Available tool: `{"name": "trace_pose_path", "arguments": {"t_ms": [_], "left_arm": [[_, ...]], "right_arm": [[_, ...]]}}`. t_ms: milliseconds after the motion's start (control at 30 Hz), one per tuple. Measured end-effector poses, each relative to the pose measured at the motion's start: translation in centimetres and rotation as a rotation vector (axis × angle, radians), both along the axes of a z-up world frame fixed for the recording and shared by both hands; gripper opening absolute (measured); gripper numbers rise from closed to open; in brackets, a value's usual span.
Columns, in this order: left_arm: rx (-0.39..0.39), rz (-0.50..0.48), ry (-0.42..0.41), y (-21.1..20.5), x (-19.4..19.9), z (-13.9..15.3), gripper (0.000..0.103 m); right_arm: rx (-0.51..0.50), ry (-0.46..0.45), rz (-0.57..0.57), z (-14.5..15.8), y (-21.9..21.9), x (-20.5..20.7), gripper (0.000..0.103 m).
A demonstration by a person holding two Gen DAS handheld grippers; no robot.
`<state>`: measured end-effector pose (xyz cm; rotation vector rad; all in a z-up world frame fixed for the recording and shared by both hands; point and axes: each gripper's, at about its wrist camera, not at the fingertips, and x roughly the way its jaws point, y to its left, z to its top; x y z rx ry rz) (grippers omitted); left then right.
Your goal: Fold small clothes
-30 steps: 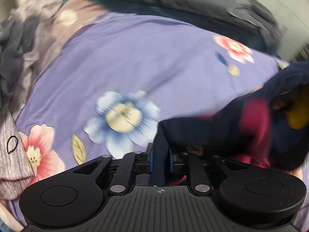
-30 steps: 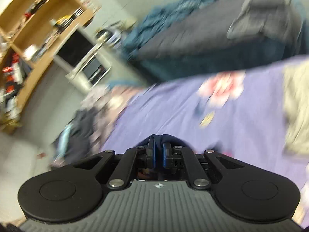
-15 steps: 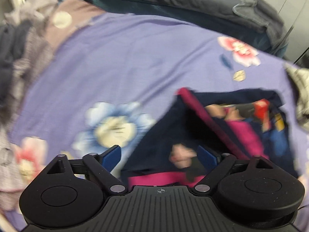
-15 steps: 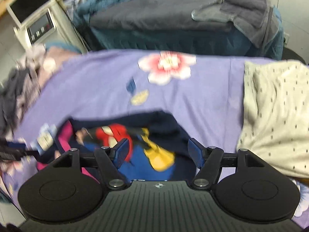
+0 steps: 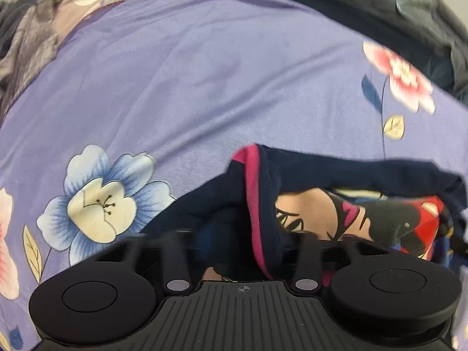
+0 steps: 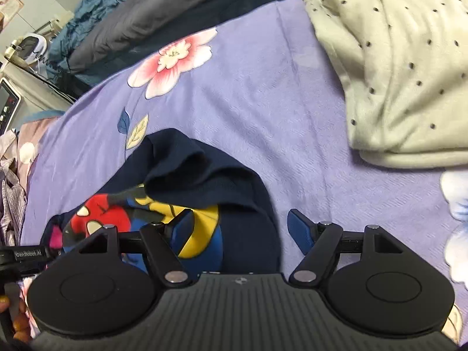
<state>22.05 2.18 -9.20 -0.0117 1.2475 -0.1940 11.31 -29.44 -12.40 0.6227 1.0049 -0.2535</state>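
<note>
Hovering low, right claw spread over navy shirt.

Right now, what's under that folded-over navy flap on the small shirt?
Under the navy flap of the shirt shows a cartoon print in red, yellow and blue. The rest of the print is covered. The shirt lies on the purple floral sheet.

Navy printed garment with magenta trim crumpled on purple floral sheet, against left hand-held gripper.
</note>
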Motion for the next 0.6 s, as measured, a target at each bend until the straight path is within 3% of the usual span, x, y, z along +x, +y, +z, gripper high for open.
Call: {"name": "trace_pose_path", "arguments": {"t_ms": [33,100,133,233,367,500,533,567,600], "left_arm": [[-0.065,0.005,0.014,0.7,-0.1,0.4,0.045],[-0.117,0.016,0.017,1.4,-0.2,1.6,0.047],[-0.123,0.005,-0.005,1.6,-0.3,2.6,0.047],[-0.149,-0.025,-0.088,2.5,-0.2,6.0,0.046],[-0.202,-0.024,-0.174,2.8,2.1,10.8,0.047],[-0.241,-0.126,-0.281,-0.5,3.9,15.2,0.047],[-0.260,-0.164,-0.297,-1.8,4.2,16.1,0.049],[-0.284,-0.208,-0.295,-3.2,4.4,16.7,0.071],[-0.287,-0.244,-0.292,-4.6,4.5,17.0,0.081]], "right_arm": [[-0.016,0.004,0.017,0.2,0.3,0.3,0.056],[0.031,-0.008,0.096,0.7,0.6,0.7,0.008],[0.054,-0.030,0.106,1.2,0.6,0.6,0.005],[-0.004,-0.108,0.123,4.1,0.4,-0.3,0.004],[-0.089,-0.202,0.021,7.9,-2.5,-1.7,0.004],[-0.283,-0.254,-0.046,11.4,-3.8,-2.7,0.004],[-0.339,-0.243,-0.060,11.9,-3.6,-2.9,0.005],[-0.407,-0.216,-0.067,12.0,-3.2,-3.0,0.006],[-0.472,-0.184,-0.073,12.0,-2.7,-3.2,0.013]]}}
